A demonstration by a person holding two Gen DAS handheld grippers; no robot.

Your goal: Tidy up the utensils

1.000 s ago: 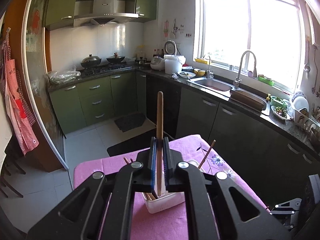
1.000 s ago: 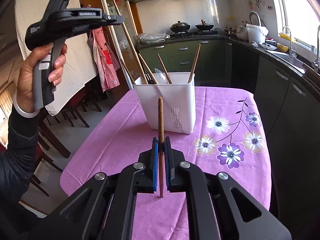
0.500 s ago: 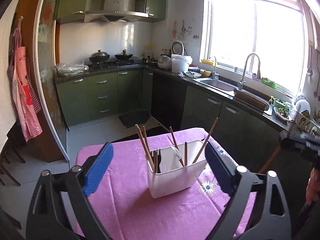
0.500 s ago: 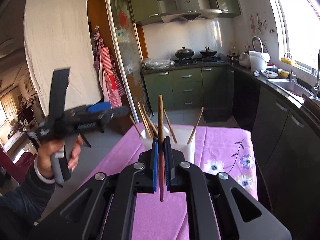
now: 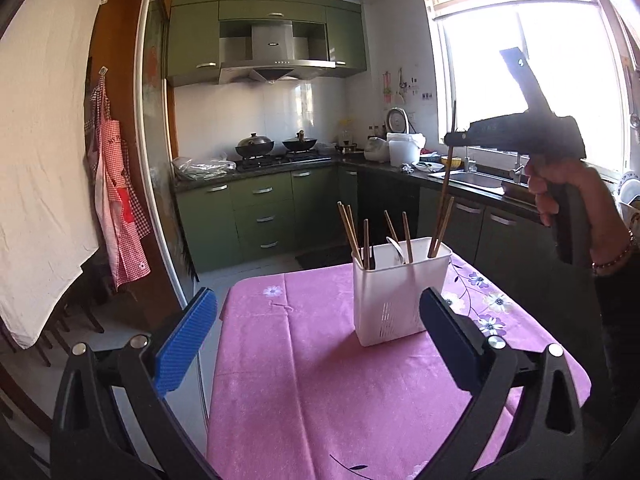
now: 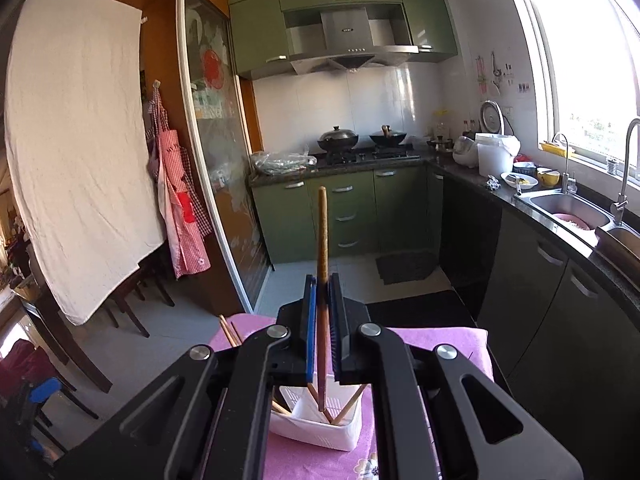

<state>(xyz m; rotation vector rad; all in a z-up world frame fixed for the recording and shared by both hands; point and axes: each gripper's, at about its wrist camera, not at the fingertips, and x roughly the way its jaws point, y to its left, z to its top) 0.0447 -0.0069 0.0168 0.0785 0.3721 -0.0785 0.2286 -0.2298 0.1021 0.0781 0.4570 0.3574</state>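
Jaws: left gripper (image 5: 318, 344) just spread wide, empty; right gripper (image 6: 322, 320) pinches a chopstick (image 6: 322, 232); misaligned lowering could tip the holder (image 5: 400, 288)

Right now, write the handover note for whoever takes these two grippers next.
Left gripper: its jaws have just been opening, now wide with nothing between them, facing the white holder on the pink tablecloth.
Right gripper: shut on one chopstick, held upright over the holder, lower end just above or inside its rim.
Done: several chopsticks and a spoon stand in the holder.
Left: drop the held chopstick in. No other loose utensils show on the visible cloth.
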